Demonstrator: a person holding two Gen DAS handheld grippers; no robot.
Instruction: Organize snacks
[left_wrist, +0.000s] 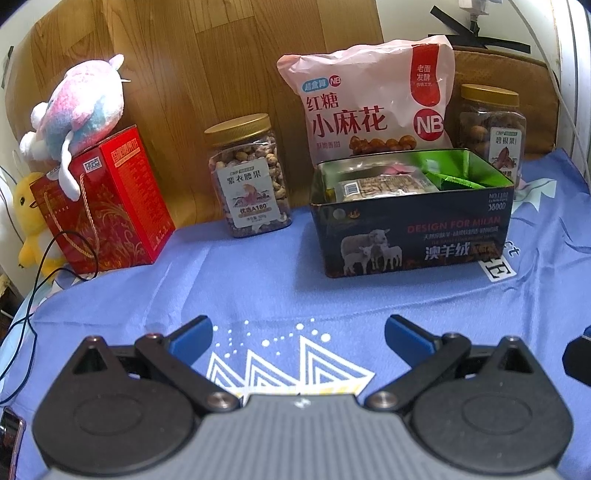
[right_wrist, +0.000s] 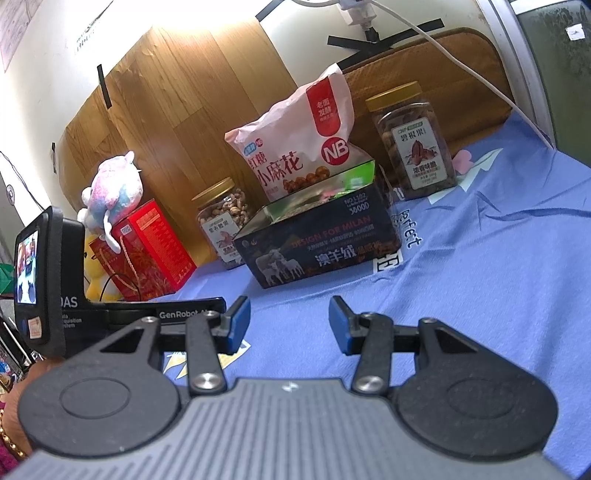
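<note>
1. Left gripper (left_wrist: 298, 338): jaws spread wide, nothing between the blue pads, hovering over the blue cloth (left_wrist: 258, 288) above a white triangle-and-dot print
2. Right gripper (right_wrist: 289, 325): jaws also apart, narrower gap, empty, low over the same cloth; the left gripper's black body with its small screen sits just to its left in the right wrist view
3. Dark tin box (left_wrist: 410, 221) (sheep picture, "DESIGN FOR MILAN" on its front): lid off, standing on the cloth ahead of both grippers. Inside: a wrapped snack pack (left_wrist: 384, 186) and green packets (left_wrist: 456, 181)
4. Pink snack bag (left_wrist: 369, 99): upright directly behind the tin, leaning against the wooden board (left_wrist: 207, 62)
5. Cashew jar (left_wrist: 249, 177), gold lid: left of the tin, near but apart
6. Pecan jar (left_wrist: 493, 125), gold lid: behind the tin's right end, beside the bag
7. Red gift box (left_wrist: 110, 199) with rope handle: far left; a pink-and-blue plush toy (left_wrist: 81, 107) lies on top, and a yellow plush (left_wrist: 31, 218) sits beside its left edge
</note>
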